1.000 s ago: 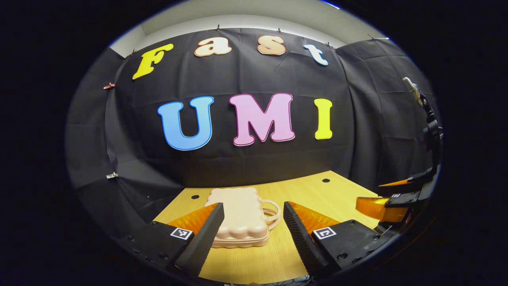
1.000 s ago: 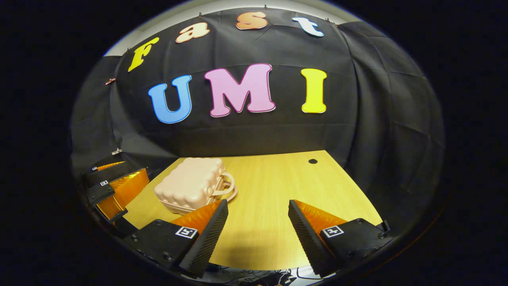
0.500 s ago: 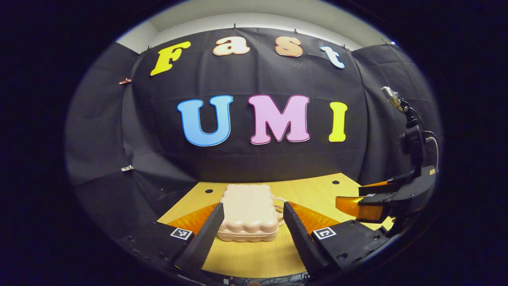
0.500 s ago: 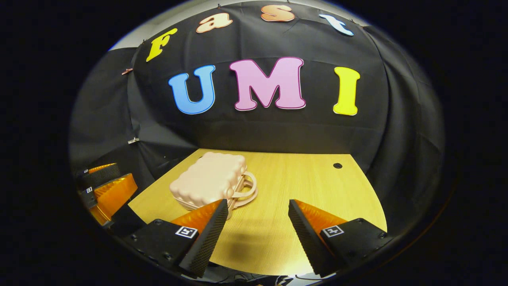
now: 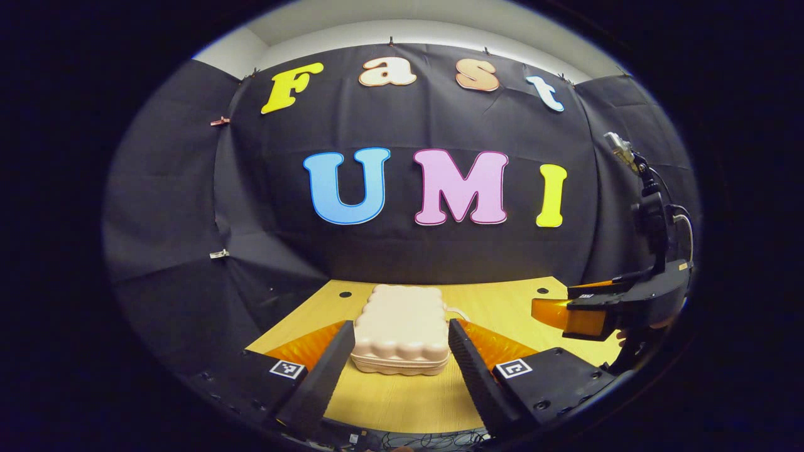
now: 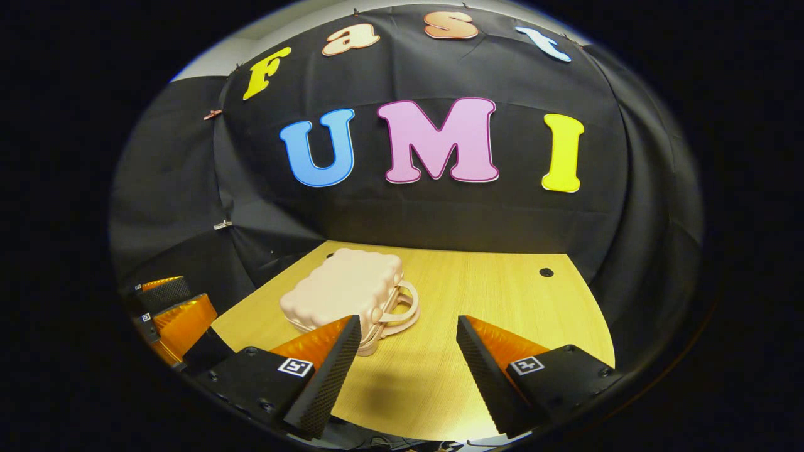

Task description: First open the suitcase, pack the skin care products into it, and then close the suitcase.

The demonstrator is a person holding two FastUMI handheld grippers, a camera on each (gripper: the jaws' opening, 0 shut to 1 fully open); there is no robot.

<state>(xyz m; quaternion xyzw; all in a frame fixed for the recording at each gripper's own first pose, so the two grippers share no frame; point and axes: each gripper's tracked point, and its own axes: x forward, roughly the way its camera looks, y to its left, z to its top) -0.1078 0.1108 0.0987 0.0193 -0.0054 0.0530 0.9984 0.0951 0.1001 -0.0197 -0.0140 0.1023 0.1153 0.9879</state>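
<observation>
A small pale pink suitcase with a bumpy shell lies flat and closed on the wooden table. In the left gripper view it sits straight ahead, a little beyond my left gripper, whose fingers stand open on either side of its near end without touching. In the right gripper view the suitcase lies ahead to the left with its handle pointing right. My right gripper is open over bare table. The left gripper shows at the far left there, and the right gripper at the far right of the left gripper view.
The black cloth wall closes the table at the back and both sides. Small round holes mark the tabletop near its back corners. A stand with cables rises behind the right gripper. Bare wood lies right of the suitcase.
Both views have swung so the suitcase sits more to the right and centred between the left fingers. The left gripper has come closer to it. Both grippers stay open.
</observation>
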